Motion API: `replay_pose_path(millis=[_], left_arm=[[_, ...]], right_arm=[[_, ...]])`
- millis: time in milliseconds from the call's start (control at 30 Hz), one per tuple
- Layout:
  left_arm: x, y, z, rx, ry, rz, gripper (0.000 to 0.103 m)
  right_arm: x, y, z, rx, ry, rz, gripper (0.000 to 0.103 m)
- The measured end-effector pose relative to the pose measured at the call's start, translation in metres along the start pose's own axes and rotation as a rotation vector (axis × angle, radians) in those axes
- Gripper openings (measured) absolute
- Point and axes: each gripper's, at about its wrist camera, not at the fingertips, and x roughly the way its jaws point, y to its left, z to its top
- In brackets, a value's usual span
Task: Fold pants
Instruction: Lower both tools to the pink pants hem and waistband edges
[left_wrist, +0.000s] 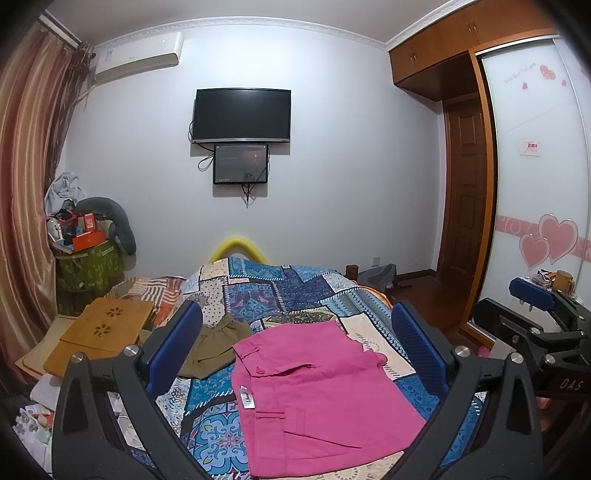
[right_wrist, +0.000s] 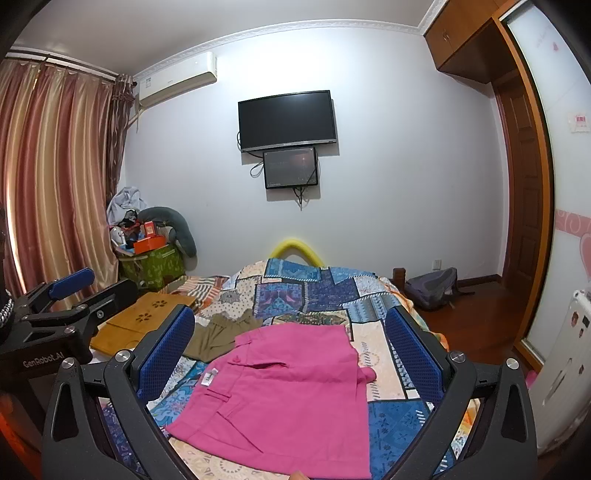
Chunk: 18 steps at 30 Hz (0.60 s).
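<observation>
— On the patchwork bedspread (left_wrist: 258, 295), near the foot of the view, what lies there?
— Pink pants (left_wrist: 317, 398), folded into a flat, roughly square stack; a white label (left_wrist: 246, 398) shows at the left edge; a button tab sits near the far-left corner.
— And the claws?
— Both hang above the bed with nothing between the pads; the left gripper (left_wrist: 295, 350) has its blue fingers spread wide, one on each side of the pants in its own view; the right gripper (right_wrist: 290, 352) is likewise spread wide and empty, framing the same pants (right_wrist: 288, 398).
— Anything beside the pants?
— An olive-green garment (left_wrist: 218, 347) lies crumpled just to the far left, its edge touching or tucked under the pink cloth, I cannot tell which; farther left a bamboo lap tray (left_wrist: 107, 332) rests at the bed's edge.
— And beyond the bed?
— A dark television (left_wrist: 242, 114) is on the far wall with a smaller screen (left_wrist: 241, 164) below it; striped curtains (right_wrist: 55, 177) hang at the left.
</observation>
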Motion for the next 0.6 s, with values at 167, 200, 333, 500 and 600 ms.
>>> replay_pose_path(millis=[167,200,333,500,600], left_arm=[[0.009,0.004,-0.002,0.003,0.019,-0.005,0.103],[0.011,0.005,-0.002,0.007,0.023,-0.003,0.103],[0.03,0.008,-0.007,0.03,0.063,0.014,0.103],[0.067,0.018,-0.022,0.042,0.14,0.035,0.103],[0.096,0.023,-0.038,0.067,0.207,0.054,0.103]], right_arm=[[0.004,0.001,0.0,-0.003,0.007,-0.005,0.103],[0.005,0.0,-0.001,-0.005,0.009,-0.007,0.103],[0.015,-0.004,-0.005,-0.008,0.032,-0.032,0.103],[0.031,-0.021,-0.018,0.008,0.084,-0.076,0.103],[0.044,-0.035,-0.029,0.006,0.123,-0.1,0.103]])
